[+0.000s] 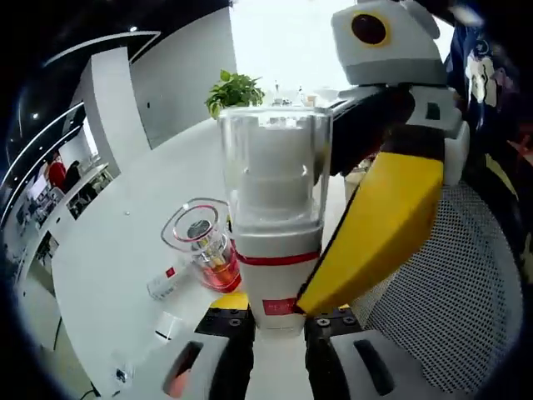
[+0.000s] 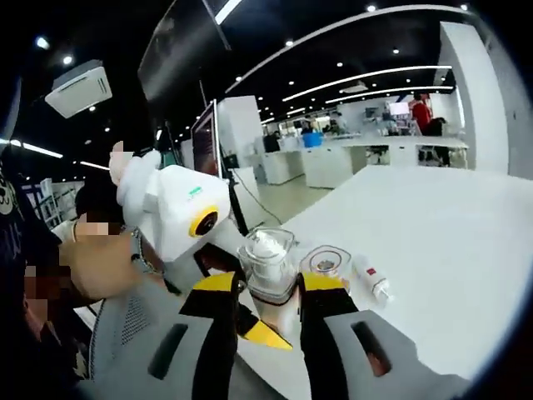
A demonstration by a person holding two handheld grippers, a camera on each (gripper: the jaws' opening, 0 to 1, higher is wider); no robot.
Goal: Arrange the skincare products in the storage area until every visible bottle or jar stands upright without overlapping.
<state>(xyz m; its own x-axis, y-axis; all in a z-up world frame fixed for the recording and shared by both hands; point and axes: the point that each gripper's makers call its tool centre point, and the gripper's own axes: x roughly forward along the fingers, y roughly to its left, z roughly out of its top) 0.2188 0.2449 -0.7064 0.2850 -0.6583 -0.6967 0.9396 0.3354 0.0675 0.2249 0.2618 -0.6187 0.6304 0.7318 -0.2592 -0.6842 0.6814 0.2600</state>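
Clamped tight, the left gripper (image 1: 268, 321) has its two jaws pressed to the base of a white bottle with a clear cap (image 1: 275, 208), upright, red band around its lower body. In comes the right gripper (image 1: 379, 225) from the right, its yellow jaw laid against the bottle's side; in the right gripper view that same gripper (image 2: 268, 307) has the bottle (image 2: 268, 271) between its jaws, which stand close about it, though whether they actually grip I cannot tell. Just behind, on the white table (image 1: 108, 267), stands a clear jar with a pink rim (image 1: 204, 242), red at its bottom. Beside it a small white tube (image 1: 164, 283) lies flat on its side. A perforated white mesh surface (image 1: 450, 300) spreads to the right. Further back sits a green potted plant (image 1: 234, 89), well apart from the products.
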